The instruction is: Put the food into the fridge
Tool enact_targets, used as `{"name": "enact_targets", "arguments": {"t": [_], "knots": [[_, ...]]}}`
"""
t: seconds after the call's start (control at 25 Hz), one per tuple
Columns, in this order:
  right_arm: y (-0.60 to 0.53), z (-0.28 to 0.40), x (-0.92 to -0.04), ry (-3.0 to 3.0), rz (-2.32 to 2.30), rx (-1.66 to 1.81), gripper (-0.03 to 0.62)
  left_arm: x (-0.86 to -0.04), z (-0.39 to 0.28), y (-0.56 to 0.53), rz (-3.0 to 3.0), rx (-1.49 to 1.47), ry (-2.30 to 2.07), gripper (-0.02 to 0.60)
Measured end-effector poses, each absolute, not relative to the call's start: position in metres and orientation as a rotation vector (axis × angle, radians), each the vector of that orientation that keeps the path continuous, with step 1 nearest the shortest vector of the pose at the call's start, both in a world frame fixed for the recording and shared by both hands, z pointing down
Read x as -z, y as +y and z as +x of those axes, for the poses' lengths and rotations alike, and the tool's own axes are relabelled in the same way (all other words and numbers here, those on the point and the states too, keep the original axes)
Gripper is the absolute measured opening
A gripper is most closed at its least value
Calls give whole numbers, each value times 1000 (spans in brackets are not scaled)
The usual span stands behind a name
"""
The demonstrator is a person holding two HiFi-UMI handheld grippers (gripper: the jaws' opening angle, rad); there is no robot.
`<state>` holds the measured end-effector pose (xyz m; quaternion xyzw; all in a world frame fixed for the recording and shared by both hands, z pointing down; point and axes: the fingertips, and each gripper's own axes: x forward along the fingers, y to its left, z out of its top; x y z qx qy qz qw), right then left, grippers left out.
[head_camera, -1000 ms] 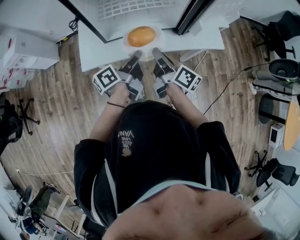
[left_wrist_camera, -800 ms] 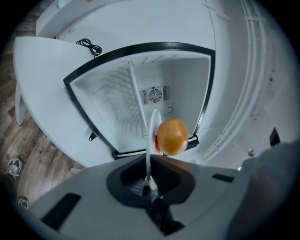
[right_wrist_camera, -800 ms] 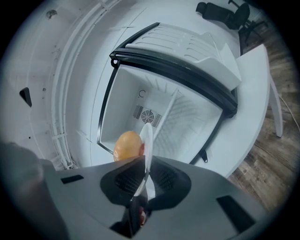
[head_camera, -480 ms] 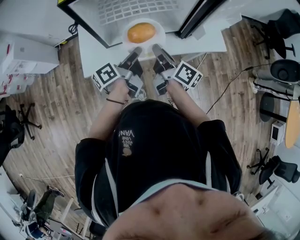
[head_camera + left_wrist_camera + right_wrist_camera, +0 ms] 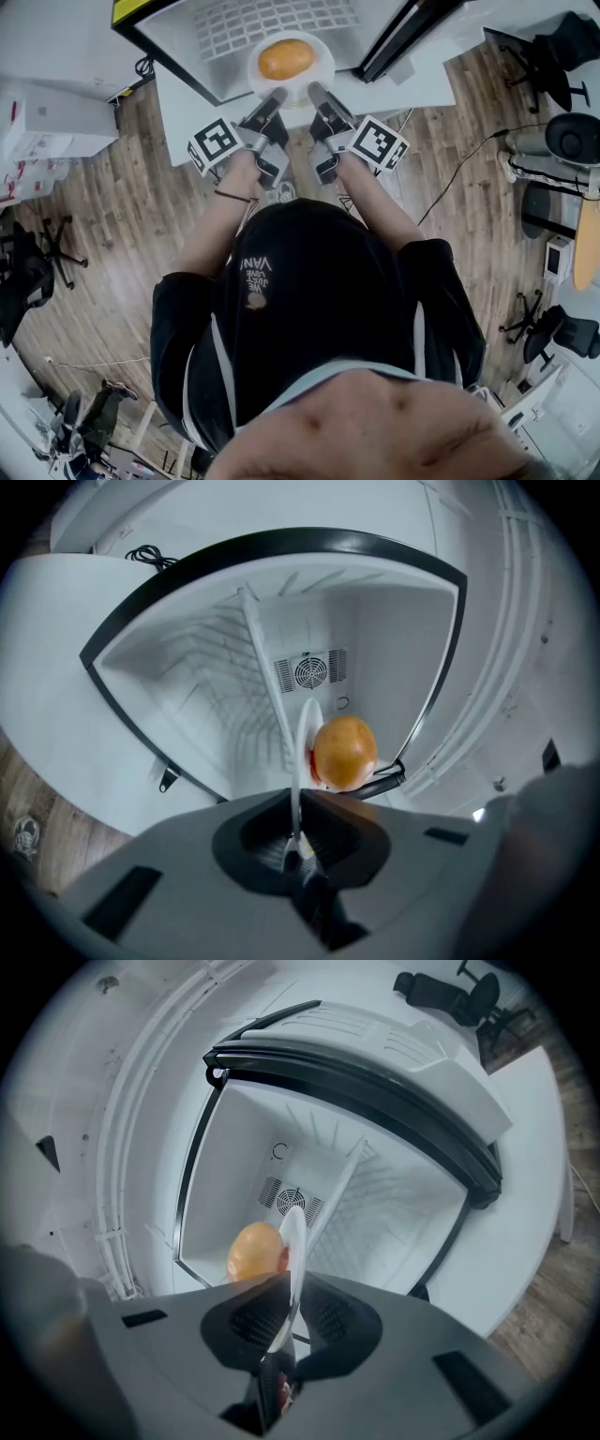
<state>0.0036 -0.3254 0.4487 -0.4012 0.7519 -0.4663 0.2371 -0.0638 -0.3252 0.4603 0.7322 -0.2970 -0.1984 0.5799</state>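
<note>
A white plate [image 5: 319,66] carries a round golden-brown piece of food [image 5: 286,58] and hangs at the mouth of the open white fridge [image 5: 187,42]. My left gripper [image 5: 277,95] is shut on the plate's near-left rim, and my right gripper [image 5: 315,91] is shut on its near-right rim. In the left gripper view the plate [image 5: 305,733] shows edge-on between the jaws with the food [image 5: 345,752] to its right. In the right gripper view the plate [image 5: 294,1241] is edge-on too, the food [image 5: 253,1252] to its left. The fridge's inside is bare, with a wire shelf [image 5: 272,19] and a fan grille [image 5: 315,672].
The fridge door [image 5: 403,33] stands open to the right with its black seal. A white platform [image 5: 394,89] lies under the fridge on a wooden floor [image 5: 103,187]. White boxes [image 5: 47,117] sit at the left; office chairs [image 5: 553,56] and cables are at the right.
Both grippers have carried the plate with the food forward, away from me and toward the fridge opening. Their grip on the rim is unchanged.
</note>
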Motion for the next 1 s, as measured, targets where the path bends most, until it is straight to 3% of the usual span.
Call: {"name": "enact_targets", "arguments": {"t": [1.0], "knots": [[-387,1,-447,2030,-1156,1240,35,-461,-67,-391,1686,474,-675,31]]}}
